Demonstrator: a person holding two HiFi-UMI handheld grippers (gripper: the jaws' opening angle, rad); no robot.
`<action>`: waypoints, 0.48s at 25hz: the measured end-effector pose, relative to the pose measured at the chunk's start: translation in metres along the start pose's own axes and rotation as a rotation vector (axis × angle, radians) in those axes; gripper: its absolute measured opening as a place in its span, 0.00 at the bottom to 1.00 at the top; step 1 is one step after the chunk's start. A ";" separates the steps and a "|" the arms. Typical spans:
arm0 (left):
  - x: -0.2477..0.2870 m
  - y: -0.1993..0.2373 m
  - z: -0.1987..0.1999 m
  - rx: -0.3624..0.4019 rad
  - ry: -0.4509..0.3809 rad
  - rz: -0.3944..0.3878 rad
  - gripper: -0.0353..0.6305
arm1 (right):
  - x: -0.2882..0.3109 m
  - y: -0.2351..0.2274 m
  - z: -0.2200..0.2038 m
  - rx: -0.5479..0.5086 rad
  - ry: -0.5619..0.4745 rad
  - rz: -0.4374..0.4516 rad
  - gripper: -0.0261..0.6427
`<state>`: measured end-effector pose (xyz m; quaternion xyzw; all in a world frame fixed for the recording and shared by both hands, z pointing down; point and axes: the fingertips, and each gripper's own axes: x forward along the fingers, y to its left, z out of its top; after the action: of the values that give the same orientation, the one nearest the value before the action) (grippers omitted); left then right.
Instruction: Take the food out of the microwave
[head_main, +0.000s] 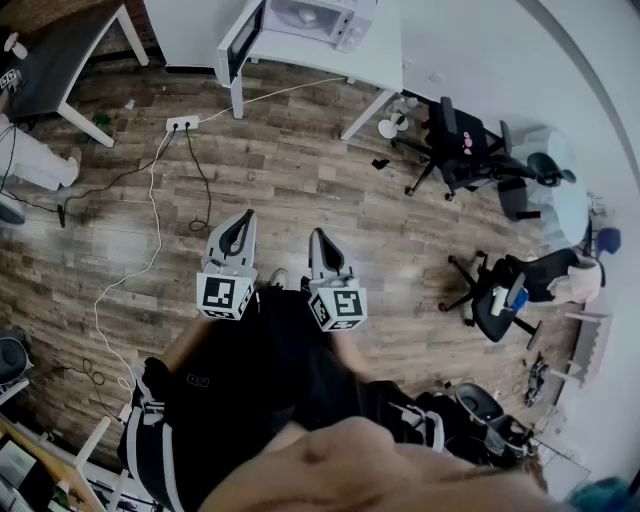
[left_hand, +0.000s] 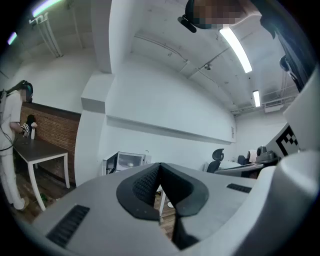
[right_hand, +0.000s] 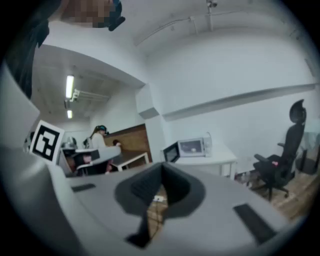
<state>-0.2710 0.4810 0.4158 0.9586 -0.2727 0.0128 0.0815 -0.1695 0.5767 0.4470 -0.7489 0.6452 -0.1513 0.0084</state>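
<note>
Wooden floor (head_main: 300, 170): a wide stretch is seen between the person and the appliance.
White table (head_main: 385, 45): set at the far side, with the microwave (head_main: 345, 22) carried on it.
Microwave door (head_main: 238, 42): swung open.
Food (head_main: 308, 15): a pale item inside the cavity, well apart from both tools; nothing finer can be made out.
Left gripper (head_main: 245, 218): held level at the waist, jaws pressed together, nothing pinched.
Right gripper (head_main: 318, 236): held beside it, jaws likewise pressed together and empty.
Step in hand, as judged: the approach, with no reach begun. Next move: the floor is to be crossed and one claw spread before the cavity is entered.
</note>
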 end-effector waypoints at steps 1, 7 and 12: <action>0.001 0.001 0.001 0.002 -0.001 0.000 0.10 | 0.001 0.000 0.001 0.000 0.000 0.002 0.08; 0.005 0.007 0.003 0.032 -0.013 -0.004 0.10 | 0.007 0.003 0.002 -0.005 0.005 0.012 0.08; 0.003 0.010 0.002 0.013 -0.005 -0.001 0.10 | 0.010 0.009 0.004 0.026 -0.004 0.027 0.08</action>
<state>-0.2737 0.4709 0.4152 0.9593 -0.2722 0.0122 0.0749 -0.1763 0.5651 0.4438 -0.7401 0.6533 -0.1581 0.0213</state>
